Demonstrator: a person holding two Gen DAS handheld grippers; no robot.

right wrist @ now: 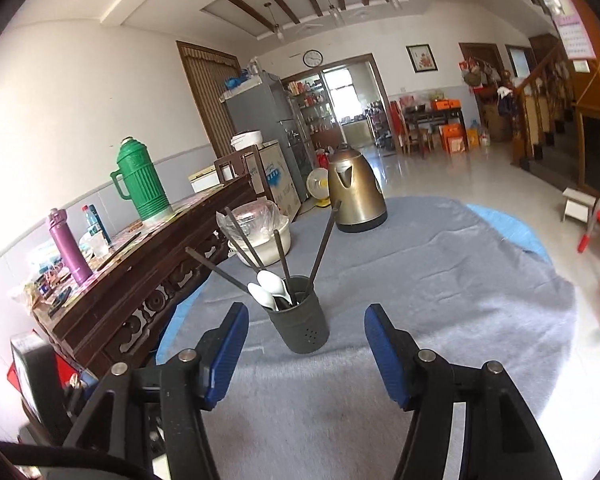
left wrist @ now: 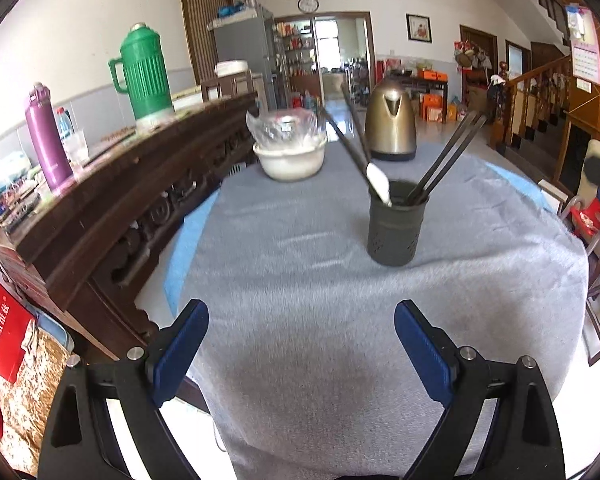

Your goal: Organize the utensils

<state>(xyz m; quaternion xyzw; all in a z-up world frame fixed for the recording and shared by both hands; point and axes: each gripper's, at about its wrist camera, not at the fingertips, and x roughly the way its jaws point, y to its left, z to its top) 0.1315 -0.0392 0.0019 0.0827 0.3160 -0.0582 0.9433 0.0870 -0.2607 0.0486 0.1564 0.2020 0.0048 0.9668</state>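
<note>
Both pictures were bright with daylight that came from the window [left wrist: 327,46] in the far doorway and glared off the pale floor [right wrist: 452,176]. On the grey tablecloth [right wrist: 440,272] the light fell in soft streaks, washing out to white at its right edge in the right wrist view. The sideboard [left wrist: 112,200] was smeared with motion blur in the left wrist view. Fisheye curvature bent walls and ceiling beams, and black vignetting filled the corners.
</note>
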